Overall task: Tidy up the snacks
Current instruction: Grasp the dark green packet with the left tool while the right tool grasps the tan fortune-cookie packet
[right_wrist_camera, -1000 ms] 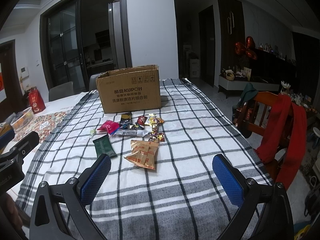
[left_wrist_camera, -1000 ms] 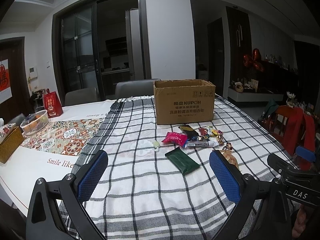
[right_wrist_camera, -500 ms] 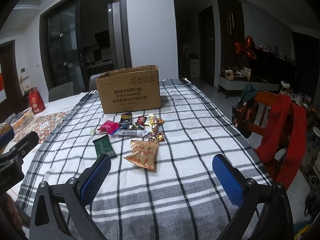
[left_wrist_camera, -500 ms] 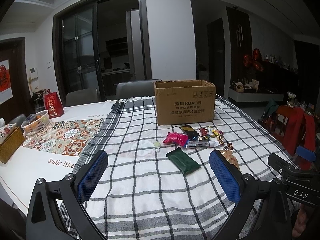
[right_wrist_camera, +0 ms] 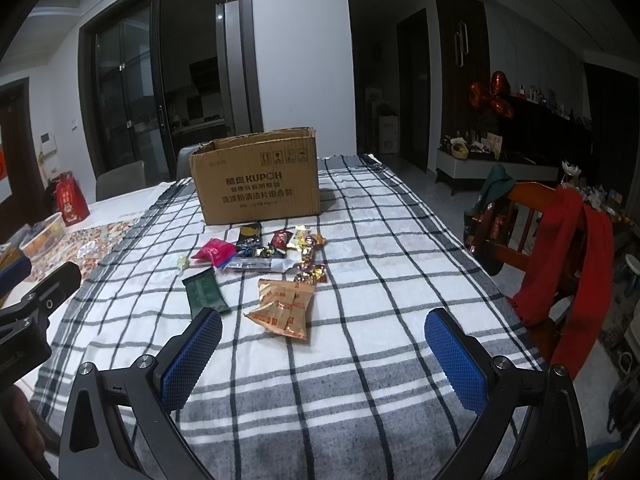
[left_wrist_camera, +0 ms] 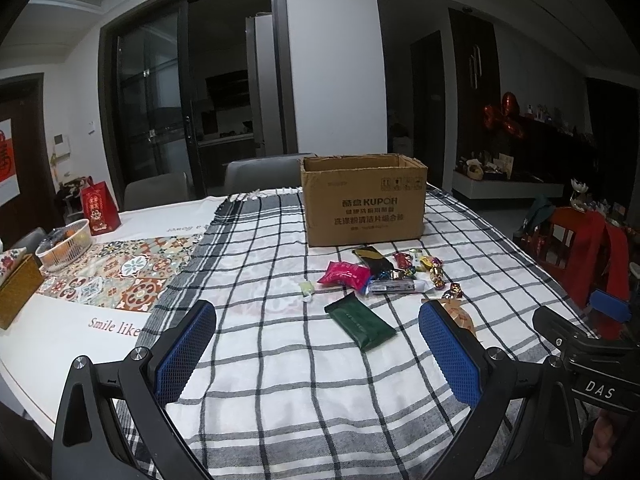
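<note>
An open cardboard box (left_wrist_camera: 364, 200) (right_wrist_camera: 258, 178) stands on the checked tablecloth. In front of it lie several snacks: a pink packet (left_wrist_camera: 344, 274) (right_wrist_camera: 213, 251), a dark green packet (left_wrist_camera: 360, 326) (right_wrist_camera: 205, 292), a gold packet (right_wrist_camera: 284, 308) (left_wrist_camera: 460, 316), a long silver bar (left_wrist_camera: 396, 287) (right_wrist_camera: 256, 265) and small wrapped candies (left_wrist_camera: 434, 268) (right_wrist_camera: 306, 242). My left gripper (left_wrist_camera: 316, 354) is open and empty, short of the green packet. My right gripper (right_wrist_camera: 324, 360) is open and empty, short of the gold packet.
A wooden chair with a red cloth (right_wrist_camera: 560, 240) stands at the table's right side. On the left part of the table are a white basket (left_wrist_camera: 64, 244), a red gift bag (left_wrist_camera: 99, 208) and a woven box (left_wrist_camera: 18, 292). Grey chairs (left_wrist_camera: 256, 172) stand behind the table.
The left view has shifted very slightly; both grippers stay open and the snacks have not moved.
</note>
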{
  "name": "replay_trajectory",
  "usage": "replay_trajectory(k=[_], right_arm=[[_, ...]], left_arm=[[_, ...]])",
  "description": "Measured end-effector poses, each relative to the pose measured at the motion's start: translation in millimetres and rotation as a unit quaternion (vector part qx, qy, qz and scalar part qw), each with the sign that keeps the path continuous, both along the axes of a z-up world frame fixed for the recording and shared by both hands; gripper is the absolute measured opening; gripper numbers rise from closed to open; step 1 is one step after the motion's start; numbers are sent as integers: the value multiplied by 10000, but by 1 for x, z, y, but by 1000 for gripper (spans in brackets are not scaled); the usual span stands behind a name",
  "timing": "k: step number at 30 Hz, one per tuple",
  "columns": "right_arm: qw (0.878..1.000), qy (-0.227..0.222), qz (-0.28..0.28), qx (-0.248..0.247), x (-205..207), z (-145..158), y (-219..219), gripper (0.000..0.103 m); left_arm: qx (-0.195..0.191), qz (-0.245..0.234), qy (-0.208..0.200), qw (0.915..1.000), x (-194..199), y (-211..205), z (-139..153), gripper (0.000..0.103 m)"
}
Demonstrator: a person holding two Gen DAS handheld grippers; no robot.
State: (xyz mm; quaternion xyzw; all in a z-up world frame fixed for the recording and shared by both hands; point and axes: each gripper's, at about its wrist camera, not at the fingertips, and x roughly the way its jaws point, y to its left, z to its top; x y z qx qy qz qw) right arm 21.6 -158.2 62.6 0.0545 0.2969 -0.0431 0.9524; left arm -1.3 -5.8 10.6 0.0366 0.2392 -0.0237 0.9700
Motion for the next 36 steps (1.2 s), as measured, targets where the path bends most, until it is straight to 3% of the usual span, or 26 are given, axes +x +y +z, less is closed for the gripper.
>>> replay_trajectory(k=[11,23,30,36], right_arm=[[9994,199,239,169,41,-14,-1,102],[9960,676,315,500,91,-33,-2,99],[9922,1022,315,635,114,-55,-2,93],[9875,1309,347,805,126,-72,-4,88]], left_arm=[[-7,-31,241,9997,40,-5,-4,103],[-162,-227,854,9960,88,-12,-26,91],[-286,-298,1361,9898,120,-17,-49,88],[-513,-316,1931,9793,145,-20,-74,81]])
